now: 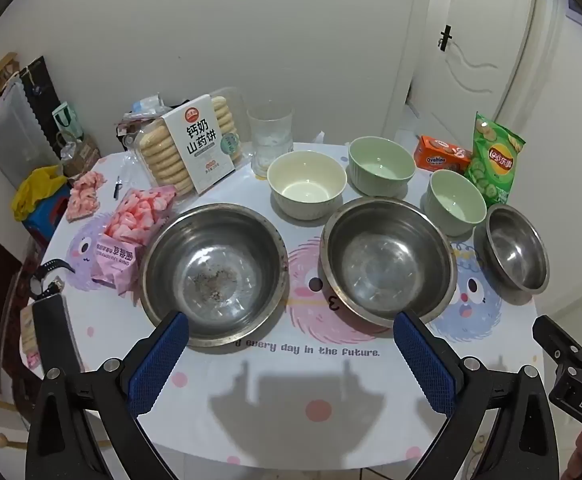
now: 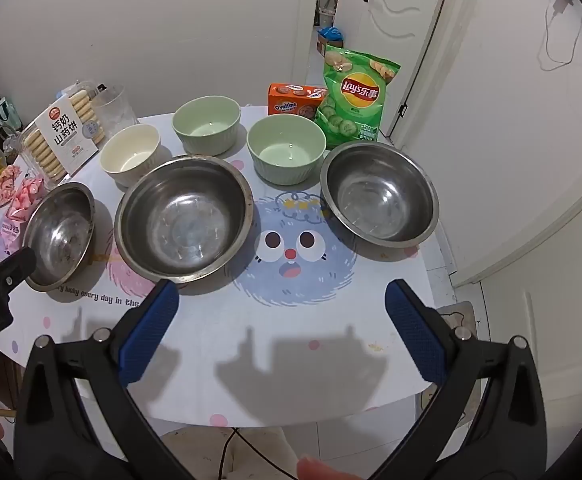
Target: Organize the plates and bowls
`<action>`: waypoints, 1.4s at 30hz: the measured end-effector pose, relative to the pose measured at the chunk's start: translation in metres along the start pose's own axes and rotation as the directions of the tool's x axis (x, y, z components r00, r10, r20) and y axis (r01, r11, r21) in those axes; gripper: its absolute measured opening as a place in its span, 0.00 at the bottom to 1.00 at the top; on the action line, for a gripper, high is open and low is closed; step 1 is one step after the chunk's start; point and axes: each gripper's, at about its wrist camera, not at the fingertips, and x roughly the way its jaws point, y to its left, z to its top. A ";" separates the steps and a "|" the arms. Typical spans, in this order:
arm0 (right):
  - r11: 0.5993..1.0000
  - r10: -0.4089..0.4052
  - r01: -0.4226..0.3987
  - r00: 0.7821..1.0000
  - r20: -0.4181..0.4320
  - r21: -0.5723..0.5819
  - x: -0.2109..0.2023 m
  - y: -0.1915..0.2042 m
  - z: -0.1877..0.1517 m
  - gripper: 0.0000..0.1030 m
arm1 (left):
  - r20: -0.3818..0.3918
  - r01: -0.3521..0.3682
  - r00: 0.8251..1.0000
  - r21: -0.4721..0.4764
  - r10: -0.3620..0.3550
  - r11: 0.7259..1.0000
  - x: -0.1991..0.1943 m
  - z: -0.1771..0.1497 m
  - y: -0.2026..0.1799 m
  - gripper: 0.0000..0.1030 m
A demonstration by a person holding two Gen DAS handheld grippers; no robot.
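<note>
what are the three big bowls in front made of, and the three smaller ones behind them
The three front bowls look like stainless steel: grey, shiny, mirror glints, scuffed bottoms. The cream bowl and two pale green bowls look like glazed ceramic, with smooth glossy insides and ribbed sides, though melamine can't be ruled out.

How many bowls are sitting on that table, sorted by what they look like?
Steel bowls: 3 (left, middle, right)
Green ceramic bowls: 2 (back, front)
Cream ceramic bowl: 1
Total: 6 bowls
</note>
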 end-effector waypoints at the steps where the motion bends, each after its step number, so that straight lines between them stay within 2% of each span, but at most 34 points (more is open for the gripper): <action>1: 1.000 -0.003 0.003 1.000 -0.001 -0.002 0.000 0.000 0.000 1.00 | 0.000 -0.001 1.000 0.000 0.001 1.000 0.000 0.000 0.000 1.00; 42: 1.000 -0.012 0.012 1.000 -0.016 0.006 0.003 -0.008 -0.004 1.00 | 0.002 0.008 1.000 0.002 -0.008 1.000 0.002 0.001 -0.009 1.00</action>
